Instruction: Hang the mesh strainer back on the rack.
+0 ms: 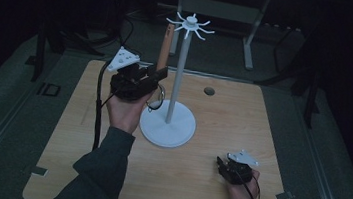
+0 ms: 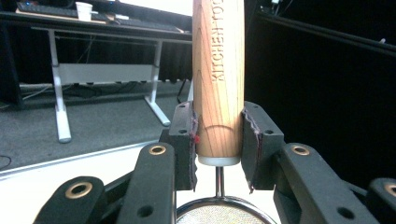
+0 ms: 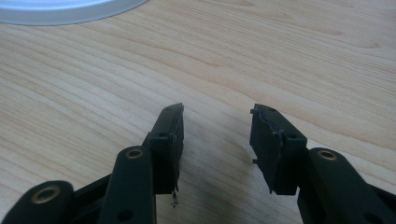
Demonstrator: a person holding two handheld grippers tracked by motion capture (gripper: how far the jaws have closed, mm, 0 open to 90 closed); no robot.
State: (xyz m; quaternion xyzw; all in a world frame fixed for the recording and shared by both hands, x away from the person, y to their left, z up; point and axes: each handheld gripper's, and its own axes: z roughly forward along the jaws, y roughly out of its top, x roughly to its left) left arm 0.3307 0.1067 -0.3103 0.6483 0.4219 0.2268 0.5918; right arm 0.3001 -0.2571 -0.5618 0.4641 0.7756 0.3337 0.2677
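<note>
In the high view my left gripper is raised over the table's left middle, shut on the wooden handle of a small metal strainer. The handle stands upright, and the mesh ring hangs below the jaws. The left gripper view shows both pads pressing the handle's lower end, with the ring's rim underneath. A white stand with a round base and a crown of hooks rises just right of the handle. At the front right my right gripper rests low, open, with nothing between its jaws.
A wooden tabletop has a small round hole behind the stand. The stand's base edge lies ahead of the right gripper. Beyond the table are a desk's white legs and a paper cup.
</note>
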